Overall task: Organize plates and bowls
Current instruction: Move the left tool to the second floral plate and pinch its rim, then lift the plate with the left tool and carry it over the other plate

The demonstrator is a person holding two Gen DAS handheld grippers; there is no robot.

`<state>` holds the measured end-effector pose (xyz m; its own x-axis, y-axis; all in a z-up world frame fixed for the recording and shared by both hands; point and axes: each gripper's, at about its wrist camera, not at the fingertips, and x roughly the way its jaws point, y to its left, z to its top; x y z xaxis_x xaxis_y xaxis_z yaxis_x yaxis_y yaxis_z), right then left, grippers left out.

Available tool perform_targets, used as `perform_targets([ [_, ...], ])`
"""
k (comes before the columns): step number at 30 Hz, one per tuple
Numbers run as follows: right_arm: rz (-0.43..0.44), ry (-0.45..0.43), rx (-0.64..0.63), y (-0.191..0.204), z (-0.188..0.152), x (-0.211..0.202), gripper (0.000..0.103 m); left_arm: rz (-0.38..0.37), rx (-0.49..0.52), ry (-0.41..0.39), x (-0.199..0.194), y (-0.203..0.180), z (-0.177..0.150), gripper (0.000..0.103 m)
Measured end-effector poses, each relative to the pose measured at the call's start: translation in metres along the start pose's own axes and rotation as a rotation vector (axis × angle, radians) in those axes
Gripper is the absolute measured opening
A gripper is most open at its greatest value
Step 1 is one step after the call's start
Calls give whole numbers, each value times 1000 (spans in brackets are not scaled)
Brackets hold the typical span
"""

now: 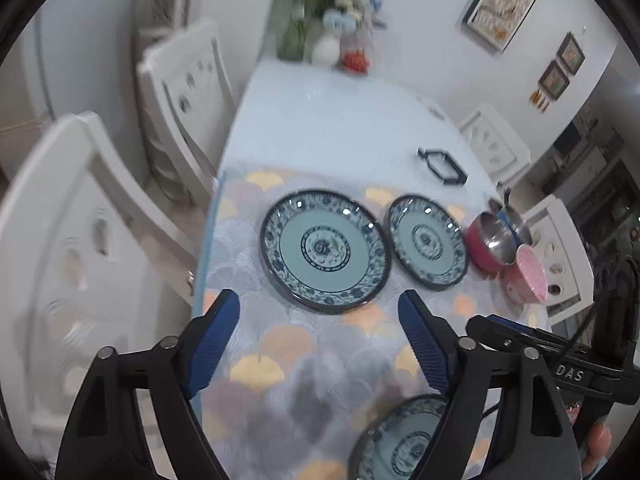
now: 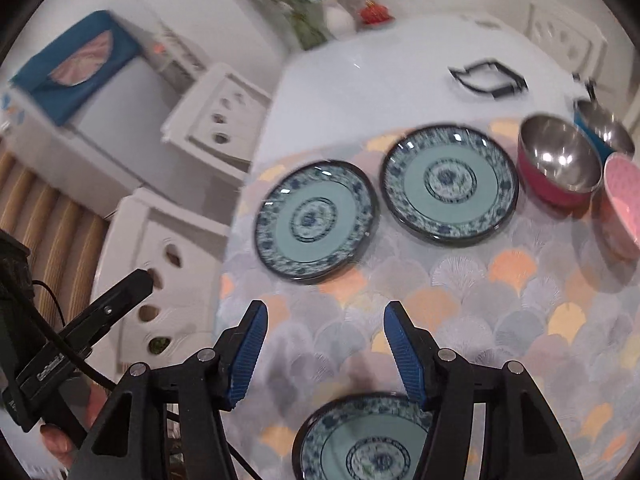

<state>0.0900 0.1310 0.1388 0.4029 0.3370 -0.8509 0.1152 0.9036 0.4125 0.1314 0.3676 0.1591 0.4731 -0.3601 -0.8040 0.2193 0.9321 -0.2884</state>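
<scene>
Three blue-patterned plates lie on a scallop-print placemat (image 1: pixel 280 344). In the left wrist view a large plate (image 1: pixel 324 250) and a second plate (image 1: pixel 426 242) sit side by side, and a third plate (image 1: pixel 400 440) lies near, partly behind my right finger. My left gripper (image 1: pixel 318 296) is open and empty, just short of the large plate. In the right wrist view my right gripper (image 2: pixel 326 308) is open and empty above the near plate (image 2: pixel 368 440); the other two plates (image 2: pixel 316 220) (image 2: pixel 448 186) lie beyond. At the right stand a red steel bowl (image 2: pixel 560 164), a blue bowl (image 2: pixel 604 128) and a pink bowl (image 2: pixel 624 204).
A black trivet frame (image 2: pixel 486 78) lies on the white table (image 2: pixel 360 64) behind the plates. A vase of flowers (image 1: pixel 326 48) stands at the far end. White chairs (image 1: pixel 80 240) line the left edge. A finger of the left gripper (image 2: pixel 128 288) shows at the left.
</scene>
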Motion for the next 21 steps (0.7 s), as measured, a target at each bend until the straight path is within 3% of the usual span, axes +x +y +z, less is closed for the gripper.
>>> perform_targets([
  [7, -69, 84, 70, -21, 29, 58, 59, -44, -53, 108, 82, 29, 26, 70],
  [12, -82, 139, 59, -24, 42, 96, 55, -56, -68, 176, 128, 43, 38, 52],
  [16, -74, 165, 11, -18, 49, 118, 49, -33, -68, 176, 149, 51, 45, 34],
  [21, -82, 147, -44, -12, 58, 128, 42, -74, -97, 179, 164, 63, 51, 31],
])
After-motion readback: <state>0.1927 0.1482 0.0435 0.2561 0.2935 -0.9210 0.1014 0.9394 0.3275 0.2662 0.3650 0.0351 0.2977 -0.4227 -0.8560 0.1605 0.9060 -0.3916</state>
